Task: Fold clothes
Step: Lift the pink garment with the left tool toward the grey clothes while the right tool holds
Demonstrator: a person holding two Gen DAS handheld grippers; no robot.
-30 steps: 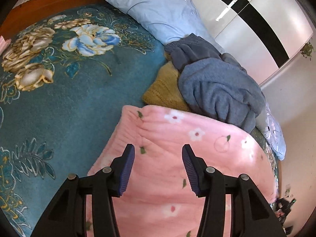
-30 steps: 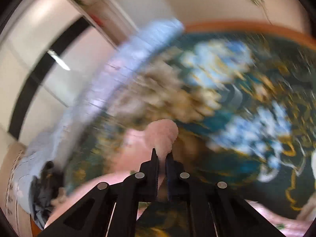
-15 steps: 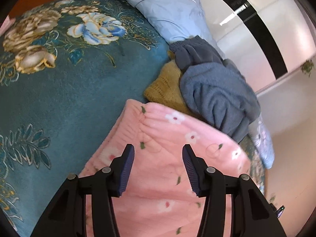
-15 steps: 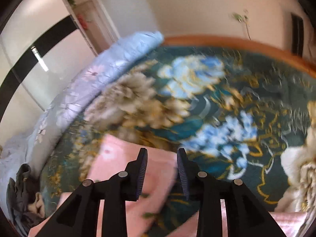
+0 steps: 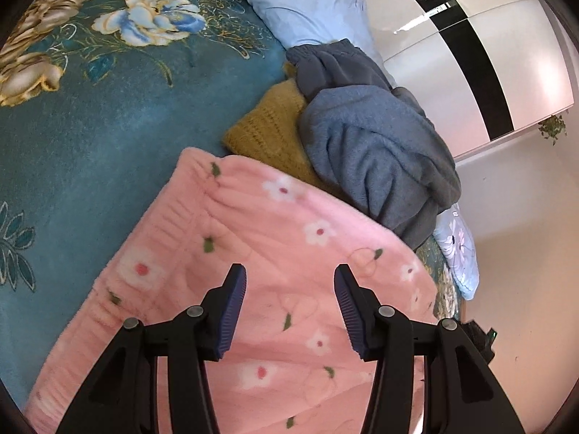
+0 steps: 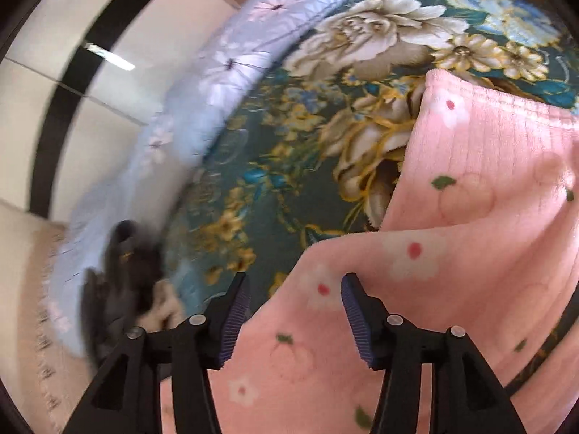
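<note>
Pink fleece trousers with small flowers (image 5: 253, 253) lie on the teal floral bedspread (image 5: 90, 126), elastic waistband toward the upper left. My left gripper (image 5: 289, 307) hovers over them, open, nothing between its pads. In the right wrist view the same pink trousers (image 6: 452, 253) lie partly doubled over, one leg end at the upper right. My right gripper (image 6: 295, 311) is above their left edge; its jaws are opening and the pads press on nothing.
A grey-blue fleece garment (image 5: 372, 144) is heaped on a mustard knit (image 5: 267, 130) just beyond the waistband. A light blue floral quilt (image 5: 311, 3) lines the bed's far side by white wardrobe doors (image 5: 488, 54). The dark heap (image 6: 123, 282) shows blurred at the right view's lower left.
My right gripper let go of the pink fabric, opened and swept sideways over the trousers. The left gripper tilted slightly and stayed open.
</note>
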